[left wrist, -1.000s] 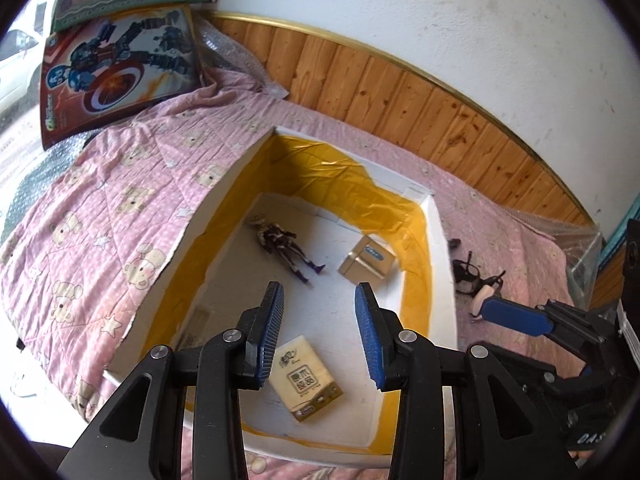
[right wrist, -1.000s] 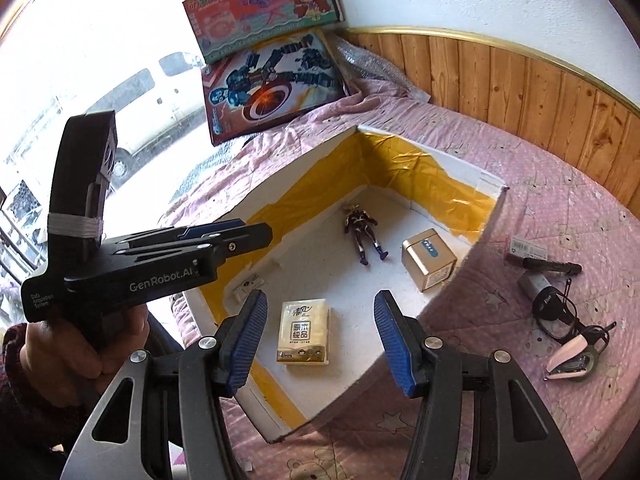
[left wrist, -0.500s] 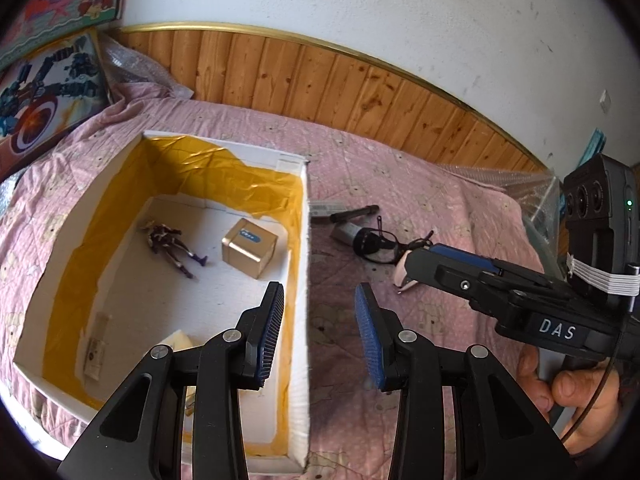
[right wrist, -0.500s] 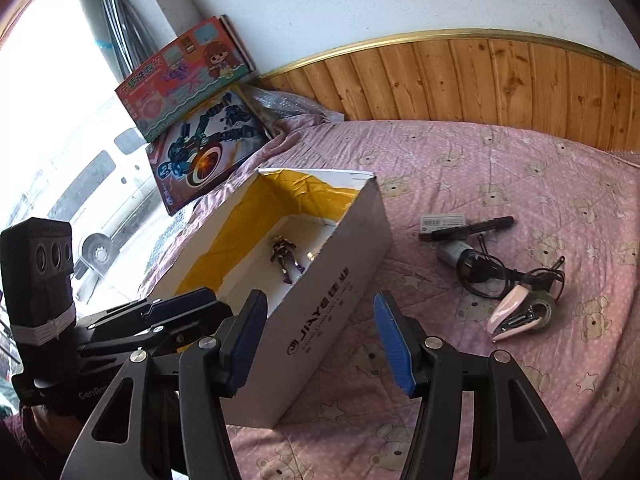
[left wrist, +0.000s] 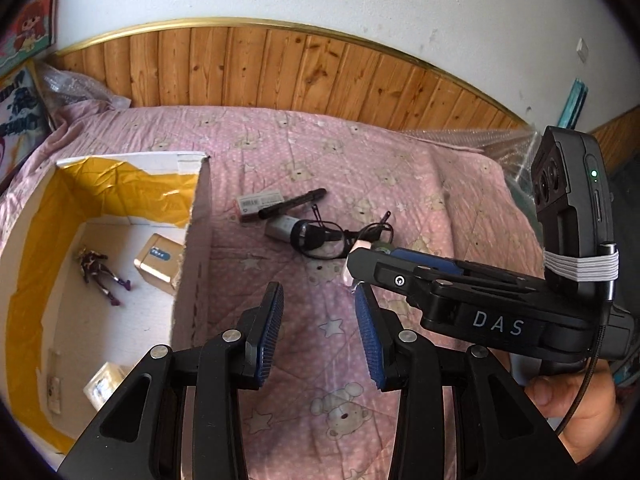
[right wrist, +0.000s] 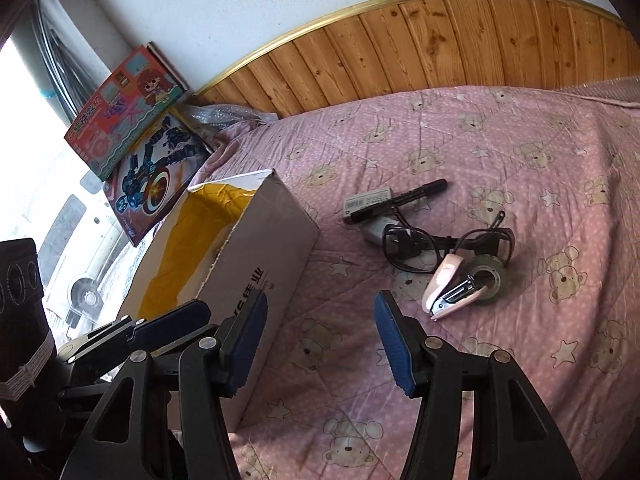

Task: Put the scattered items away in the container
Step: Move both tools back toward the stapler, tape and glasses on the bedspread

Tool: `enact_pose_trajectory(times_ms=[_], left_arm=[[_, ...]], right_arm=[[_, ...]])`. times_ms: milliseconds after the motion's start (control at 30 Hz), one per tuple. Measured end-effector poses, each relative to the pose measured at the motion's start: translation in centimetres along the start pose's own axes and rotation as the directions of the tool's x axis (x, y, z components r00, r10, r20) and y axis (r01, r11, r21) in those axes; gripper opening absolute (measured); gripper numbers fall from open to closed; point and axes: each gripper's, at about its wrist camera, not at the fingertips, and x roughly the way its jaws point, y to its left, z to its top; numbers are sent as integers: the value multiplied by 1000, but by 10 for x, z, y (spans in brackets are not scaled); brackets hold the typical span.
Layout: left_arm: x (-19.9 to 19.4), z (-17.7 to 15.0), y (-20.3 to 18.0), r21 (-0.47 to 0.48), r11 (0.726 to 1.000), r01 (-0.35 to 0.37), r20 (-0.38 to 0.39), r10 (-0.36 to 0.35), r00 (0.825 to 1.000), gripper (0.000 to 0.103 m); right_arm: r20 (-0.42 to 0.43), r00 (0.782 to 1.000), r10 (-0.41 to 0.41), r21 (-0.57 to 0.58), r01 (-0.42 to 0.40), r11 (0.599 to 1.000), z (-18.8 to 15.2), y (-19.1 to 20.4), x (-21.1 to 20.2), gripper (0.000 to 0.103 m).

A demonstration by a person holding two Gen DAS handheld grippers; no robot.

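the open cardboard box with yellow tape lining its inner walls point(left wrist: 200, 216) sits on the pink quilted bedspread printed with bears and stars point(left wrist: 360, 168), at the left in both views. inside it lie a small dark purple action figure point(left wrist: 100, 272), a little gold-coloured square box with a blue label point(left wrist: 158, 262) just beside the figure, and a pale tissue packet point(left wrist: 102, 384) nearer the front wall.

the scattered items still outside lie in a loose cluster on the bedspread to the right of the box: a black marker pen point(right wrist: 400, 200) resting across a small white barcoded pack point(right wrist: 368, 200), a grey adapter with a black cord point(right wrist: 376, 230), black-framed glasses point(right wrist: 440, 248) touching it, and a pink stapler point(right wrist: 448, 286) leaning against a dull green roll of tape point(right wrist: 490, 276).

the left gripper point(left wrist: 320, 336) hangs over bare bedspread between box and cluster, its blue pads apart with nothing between them. the right gripper point(right wrist: 320, 340) is likewise released and empty, near the box's outer wall, short of the stapler. a hand point(left wrist: 576, 408) grips the right tool's handle.

two colourful toy boxes point(right wrist: 132, 148) lean by the window.
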Motion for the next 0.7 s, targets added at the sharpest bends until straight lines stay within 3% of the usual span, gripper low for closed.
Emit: enact_pose_trajectory(times_ms=[433,700], left_arm=[[63,3,-31,20,998,53,-92,-51,994,39],[106,12,-50,47,996,71,-132,-64,989,41]], right_arm=[[-22,998,-60,132,63,989,-1,-56,8,57],[-16,993,-121,257,121,959,1,-106,10,57]])
